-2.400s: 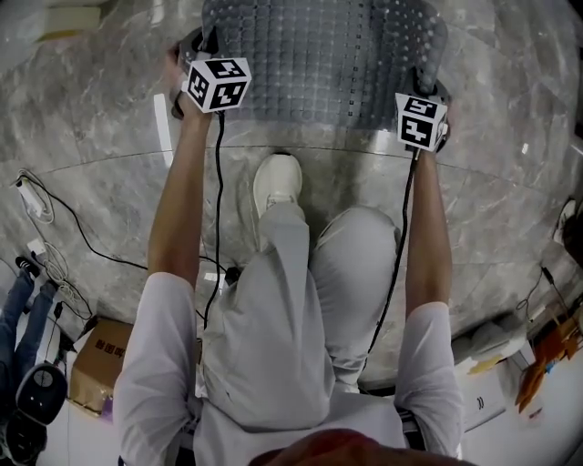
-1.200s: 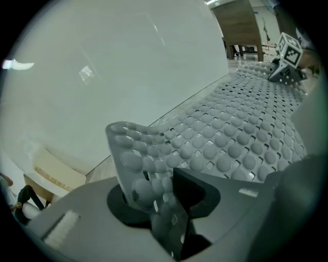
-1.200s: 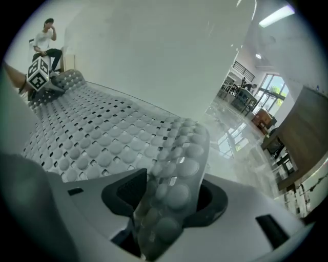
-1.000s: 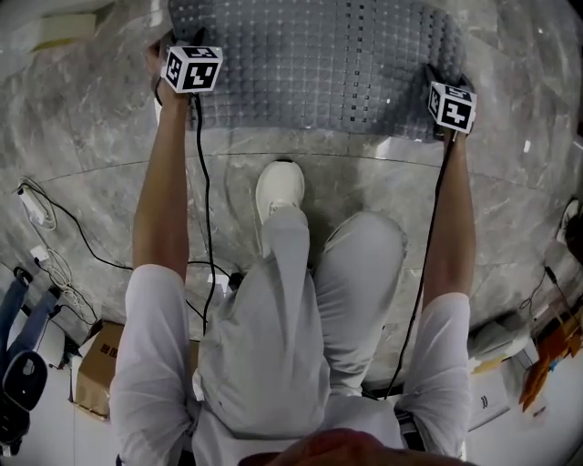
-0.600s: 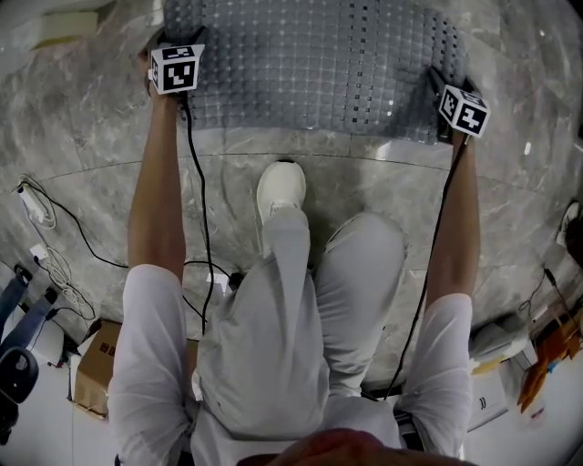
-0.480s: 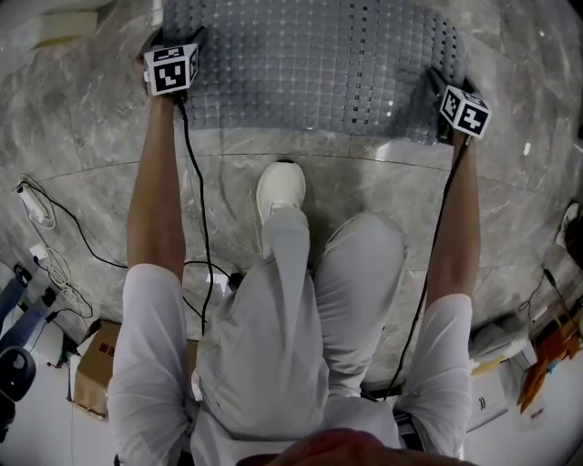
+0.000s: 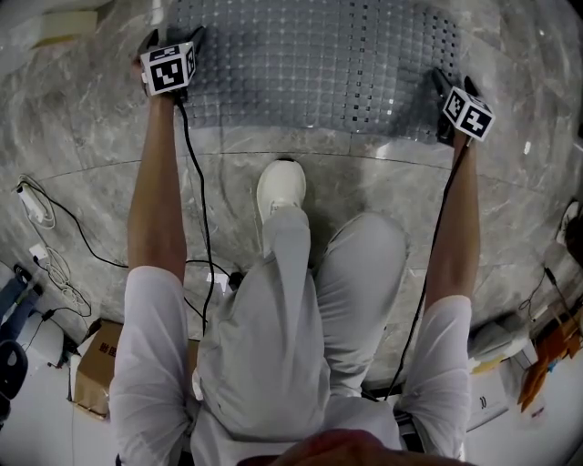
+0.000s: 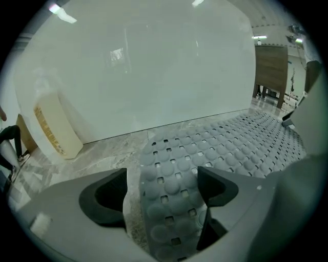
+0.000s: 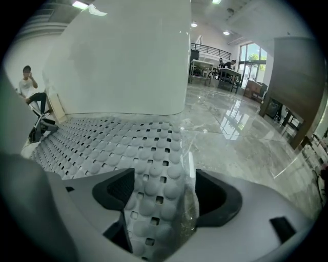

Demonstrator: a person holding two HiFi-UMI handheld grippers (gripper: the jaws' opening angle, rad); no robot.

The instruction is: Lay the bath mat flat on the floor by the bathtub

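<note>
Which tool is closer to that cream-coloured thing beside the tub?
The left tool, at the mat's left corner; the cream thing lies just beyond it, the right tool across the mat.

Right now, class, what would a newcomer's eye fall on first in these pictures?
The grey studded bath mat lies spread on the marble floor beside the white bathtub, at the head view's top. The left tongs and right tongs stand open, each with a near mat corner between its jaws.
</note>
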